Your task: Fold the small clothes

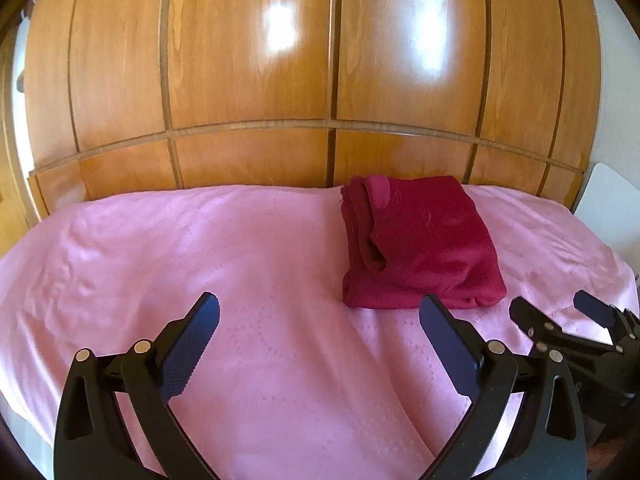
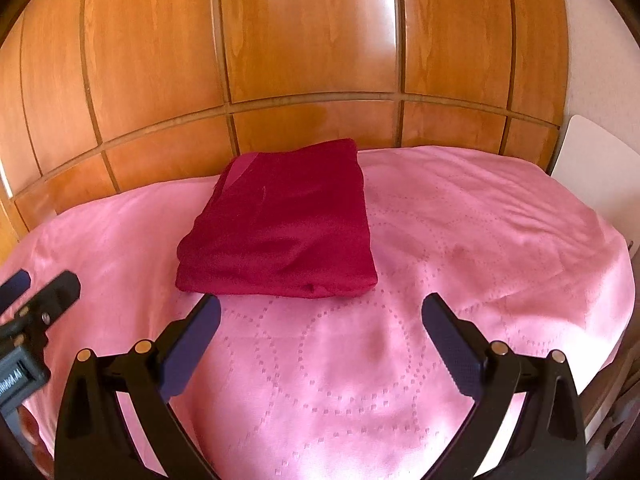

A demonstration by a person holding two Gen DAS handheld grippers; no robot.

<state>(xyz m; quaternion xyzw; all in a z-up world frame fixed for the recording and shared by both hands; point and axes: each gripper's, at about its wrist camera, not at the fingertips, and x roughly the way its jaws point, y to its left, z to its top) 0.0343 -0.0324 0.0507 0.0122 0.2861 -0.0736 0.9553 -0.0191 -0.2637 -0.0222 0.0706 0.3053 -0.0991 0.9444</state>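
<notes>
A dark red garment (image 1: pixel 420 244) lies folded into a thick rectangle on the pink bedspread (image 1: pixel 200 248), toward the far side near the wardrobe. It also shows in the right wrist view (image 2: pixel 284 224). My left gripper (image 1: pixel 320 312) is open and empty, above the spread, short of the garment and to its left. My right gripper (image 2: pixel 320 312) is open and empty, just in front of the garment's near edge. The right gripper shows in the left wrist view (image 1: pixel 560 312), and the left gripper shows in the right wrist view (image 2: pixel 40 284).
A glossy wooden wardrobe (image 1: pixel 256 80) stands right behind the bed. A white panel (image 2: pixel 600 168) stands at the bed's far right corner. The pink spread (image 2: pixel 480 220) extends left and right of the garment.
</notes>
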